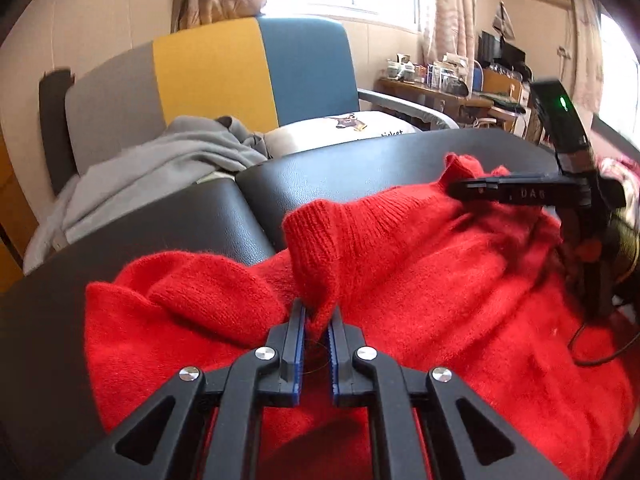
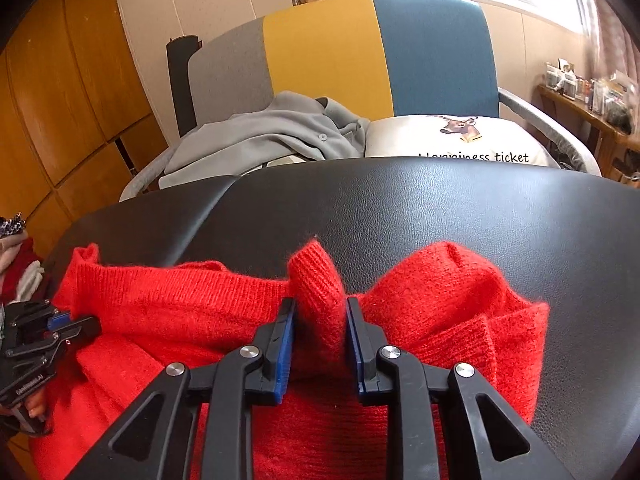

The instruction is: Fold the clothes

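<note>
Both grippers were locked on now. The left gripper (image 1: 317, 320) had its blue pads pinched tight on a raised tuft of the red sweater (image 1: 440, 272), and the right gripper (image 2: 320, 312) was clamped on a thicker ribbed fold of the same knit along its far edge. The sweater lay bunched across the black padded table (image 2: 440, 208), one ribbed cuff (image 2: 500, 344) curled over at the right. Behind it, a grey garment (image 2: 272, 136) and a printed white cushion (image 2: 460, 140) sat on the striped chair (image 2: 400, 52).

To do this well, I judged, the two grips should lift together and level, drawing the edge taut between them so the knit hangs flat before it is laid over. Uneven pulling would likely stretch the fuzzy knit or drag the curled cuff into the fold.
</note>
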